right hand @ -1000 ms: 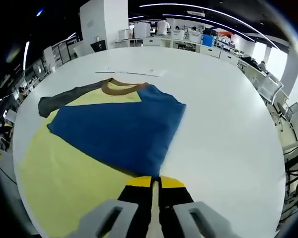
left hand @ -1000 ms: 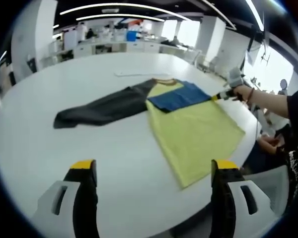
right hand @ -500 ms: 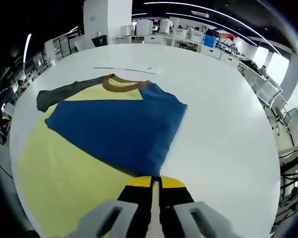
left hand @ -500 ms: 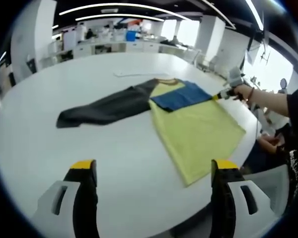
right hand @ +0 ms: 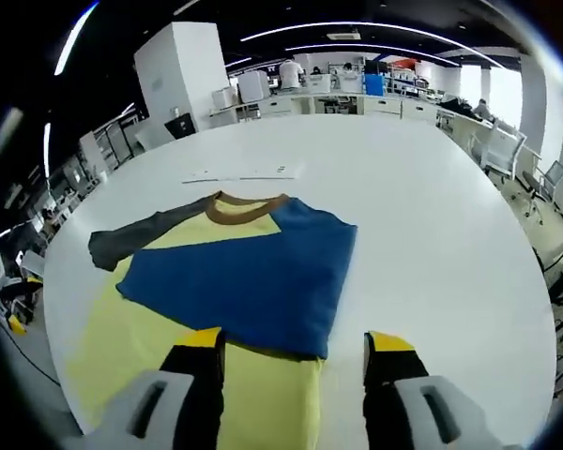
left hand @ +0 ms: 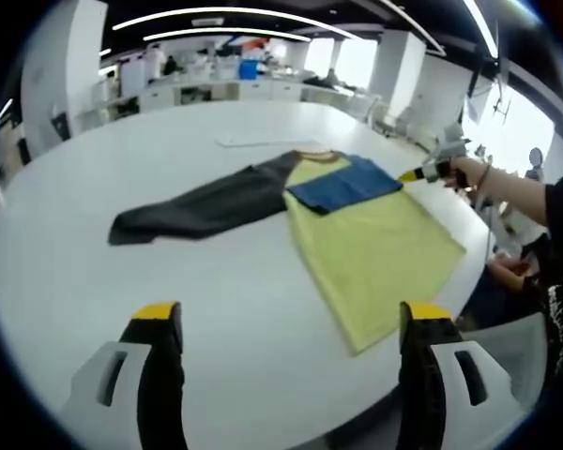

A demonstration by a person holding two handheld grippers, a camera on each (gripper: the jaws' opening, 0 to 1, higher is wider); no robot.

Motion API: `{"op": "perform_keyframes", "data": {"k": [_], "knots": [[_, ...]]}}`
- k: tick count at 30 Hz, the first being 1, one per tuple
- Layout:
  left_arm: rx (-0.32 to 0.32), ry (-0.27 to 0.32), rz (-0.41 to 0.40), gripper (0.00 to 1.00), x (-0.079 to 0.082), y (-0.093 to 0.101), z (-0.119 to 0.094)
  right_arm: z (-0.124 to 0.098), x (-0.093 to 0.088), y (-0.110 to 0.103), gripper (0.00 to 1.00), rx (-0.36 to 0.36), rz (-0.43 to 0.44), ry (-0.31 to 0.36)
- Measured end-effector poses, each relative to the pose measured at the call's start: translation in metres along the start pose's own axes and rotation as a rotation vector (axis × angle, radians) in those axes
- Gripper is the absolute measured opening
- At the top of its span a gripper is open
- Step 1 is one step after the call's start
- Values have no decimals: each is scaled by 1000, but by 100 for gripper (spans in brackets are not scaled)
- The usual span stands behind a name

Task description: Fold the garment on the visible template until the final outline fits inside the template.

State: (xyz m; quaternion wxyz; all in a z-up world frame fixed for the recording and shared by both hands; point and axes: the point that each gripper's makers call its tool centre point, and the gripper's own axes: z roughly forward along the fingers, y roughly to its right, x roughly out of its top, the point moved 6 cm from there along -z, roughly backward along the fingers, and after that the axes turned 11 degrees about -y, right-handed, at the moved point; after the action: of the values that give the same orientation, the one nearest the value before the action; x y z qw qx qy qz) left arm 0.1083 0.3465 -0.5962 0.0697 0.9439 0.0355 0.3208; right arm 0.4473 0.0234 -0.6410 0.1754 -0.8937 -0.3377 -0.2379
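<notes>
Garment [left hand: 357, 234] was seen in the left gripper view lying flat on the white table [left hand: 122, 281], ahead of the left gripper [left hand: 291, 323] and a little toward its right jaw. The left gripper's jaws stood wide apart with nothing between them, only bare table top. The yellow body of the garment was spread toward the table edge on the right-jaw side, the dark grey sleeve [left hand: 197, 206] was stretched out flat beyond the left jaw, and the blue sleeve [left hand: 345, 183] was laid folded over the upper part of the yellow body, near the brown collar [left hand: 311, 153]. The right gripper [left hand: 411, 174] was seen at the far right, held in a person's hand [left hand: 464, 173], just beside the outer edge of the blue sleeve; its jaw state could not be told from here. A thin pale strip [left hand: 253, 141] was seen on the table beyond the collar.

In the right gripper view, the right gripper [right hand: 296, 352] was seen with its jaws parted and nothing gripped. The near edge of the blue sleeve [right hand: 244, 281] lay just ahead of and between the jaw tips, on the yellow body [right hand: 122, 347]. The brown collar [right hand: 246, 208] lay farther ahead, and the grey sleeve [right hand: 131, 239] ran off beyond the left jaw. The table [right hand: 432, 234] lay bare beyond the right jaw.
</notes>
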Motion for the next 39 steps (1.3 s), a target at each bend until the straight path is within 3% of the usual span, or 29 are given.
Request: {"op": "perform_keyframes", "data": {"k": [17, 28, 32, 39], "knots": [[25, 30, -1, 92, 12, -12, -2, -43, 1, -35, 100, 97, -78, 69], [54, 64, -4, 90, 26, -27, -4, -71, -15, -59, 100, 169, -125, 71], [77, 86, -26, 88, 33, -37, -4, -82, -22, -66, 100, 179, -140, 91], [118, 119, -55, 86, 43, -59, -1, -97, -40, -72, 99, 169, -190, 69]]}}
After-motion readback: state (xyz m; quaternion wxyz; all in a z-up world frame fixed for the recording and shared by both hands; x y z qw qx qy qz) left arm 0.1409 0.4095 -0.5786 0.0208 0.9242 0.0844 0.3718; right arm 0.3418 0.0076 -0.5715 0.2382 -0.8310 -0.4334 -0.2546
